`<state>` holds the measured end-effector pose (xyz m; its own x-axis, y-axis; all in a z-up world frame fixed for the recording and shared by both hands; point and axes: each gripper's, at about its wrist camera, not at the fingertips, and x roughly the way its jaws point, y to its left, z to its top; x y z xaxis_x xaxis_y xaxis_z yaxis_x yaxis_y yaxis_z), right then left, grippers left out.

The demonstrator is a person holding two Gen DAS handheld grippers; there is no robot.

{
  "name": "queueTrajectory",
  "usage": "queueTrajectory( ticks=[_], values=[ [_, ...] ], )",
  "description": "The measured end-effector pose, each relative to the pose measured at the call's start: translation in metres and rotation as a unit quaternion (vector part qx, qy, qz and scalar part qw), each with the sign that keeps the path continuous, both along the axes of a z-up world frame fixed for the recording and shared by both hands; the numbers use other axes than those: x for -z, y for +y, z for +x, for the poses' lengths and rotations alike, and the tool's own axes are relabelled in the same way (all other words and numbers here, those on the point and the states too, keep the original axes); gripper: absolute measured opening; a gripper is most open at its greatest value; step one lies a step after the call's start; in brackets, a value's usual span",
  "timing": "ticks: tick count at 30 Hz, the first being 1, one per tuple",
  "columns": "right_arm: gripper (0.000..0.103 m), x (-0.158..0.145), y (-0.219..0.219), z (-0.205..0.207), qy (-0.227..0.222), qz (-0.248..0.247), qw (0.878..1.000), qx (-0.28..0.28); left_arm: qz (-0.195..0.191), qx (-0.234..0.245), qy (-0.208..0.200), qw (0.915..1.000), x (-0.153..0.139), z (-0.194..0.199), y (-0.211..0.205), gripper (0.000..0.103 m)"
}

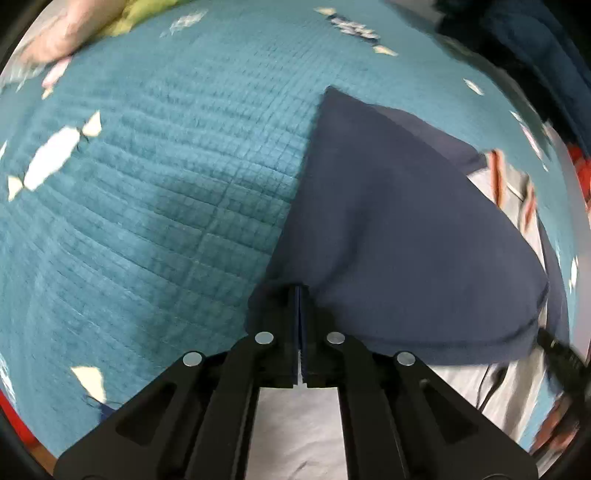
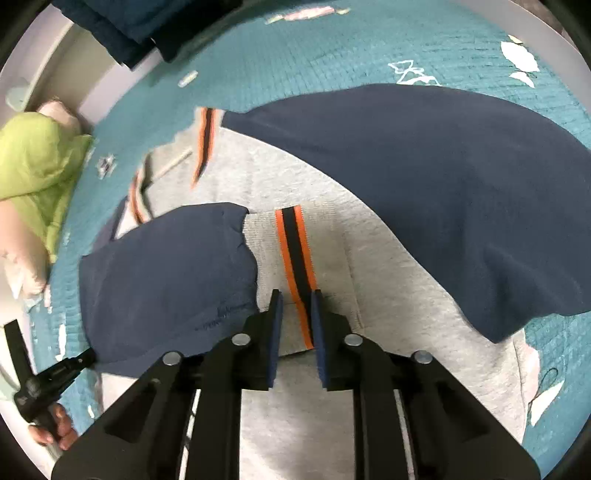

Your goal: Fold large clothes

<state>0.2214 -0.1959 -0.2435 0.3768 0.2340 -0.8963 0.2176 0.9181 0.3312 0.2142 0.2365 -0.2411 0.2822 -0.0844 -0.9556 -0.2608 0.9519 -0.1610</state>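
Observation:
A grey sweatshirt (image 2: 310, 413) with navy sleeves and orange-and-navy striped trim lies on a teal quilted bedspread (image 1: 166, 206). In the left wrist view my left gripper (image 1: 300, 295) is shut, pinching the edge of one navy sleeve (image 1: 399, 236), which spreads up and to the right. The right wrist view shows that left gripper (image 2: 88, 356) at the sleeve's (image 2: 166, 277) lower corner. My right gripper (image 2: 297, 297) points down over the striped cuff (image 2: 295, 251). Its jaws stand a little apart, the stripe showing flat between them. The other navy sleeve (image 2: 443, 192) lies folded across the grey body.
A lime-green cloth (image 2: 33, 162) lies at the bed's left edge beside a pale pillow (image 2: 22, 251). Dark blue clothes (image 2: 122, 29) are piled at the top left. A hand (image 2: 55, 428) holds the left gripper's handle. White fish shapes (image 1: 51, 158) dot the bedspread.

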Motion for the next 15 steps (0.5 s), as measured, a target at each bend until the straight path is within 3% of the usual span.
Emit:
queueTrajectory(
  ticks=[2,5,8,12,15],
  values=[
    [0.011,-0.005,-0.004,-0.007,0.001,-0.016,1.0,-0.008,0.006,0.006,-0.002,1.0,-0.004,-0.005,0.003,0.002],
    [0.016,-0.015,-0.012,-0.015,-0.005,-0.01,1.0,0.002,0.051,0.027,-0.002,0.9983,-0.022,-0.006,-0.007,0.003],
    [0.016,-0.023,-0.007,-0.019,-0.025,-0.002,1.0,-0.008,0.054,0.03,-0.026,0.9978,-0.039,-0.008,-0.014,0.003],
    [0.015,0.007,0.01,-0.002,0.0,-0.03,0.999,-0.025,0.077,0.014,0.012,0.9968,0.001,0.003,-0.019,0.002],
    [0.015,0.004,0.015,-0.001,-0.01,-0.049,0.998,-0.037,0.095,0.021,0.01,0.9952,0.0,0.006,-0.022,0.002]
  ],
)
